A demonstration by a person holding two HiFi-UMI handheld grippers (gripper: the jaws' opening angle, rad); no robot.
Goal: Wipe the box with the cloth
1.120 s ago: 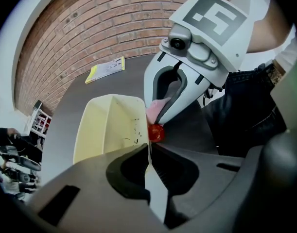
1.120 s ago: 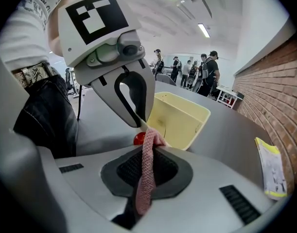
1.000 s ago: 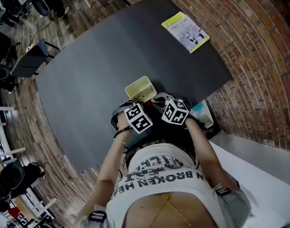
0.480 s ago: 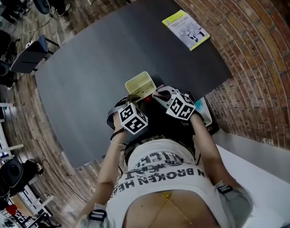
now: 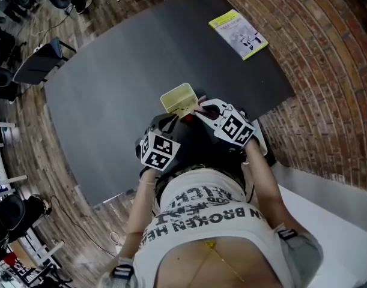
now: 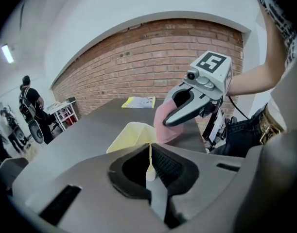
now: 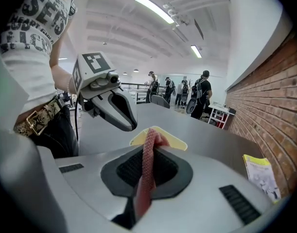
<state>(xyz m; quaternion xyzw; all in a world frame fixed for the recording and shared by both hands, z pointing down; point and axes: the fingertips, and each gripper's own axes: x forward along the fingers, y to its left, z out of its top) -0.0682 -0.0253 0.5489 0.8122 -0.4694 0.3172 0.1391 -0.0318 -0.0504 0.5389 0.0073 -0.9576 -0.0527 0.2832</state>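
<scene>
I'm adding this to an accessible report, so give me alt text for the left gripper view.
The left gripper is shut on the thin wall of a pale yellow box over a dark table. Just beyond, the right gripper holds a pink cloth at the box's far edge, with a brick wall behind.

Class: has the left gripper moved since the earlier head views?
Yes. The left gripper has shifted leftward in the head view, farther from the booklet.

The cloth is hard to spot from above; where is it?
Middle of the right gripper view: the cloth is pinched by the right gripper, beside the yellow box held by the left gripper.
</scene>
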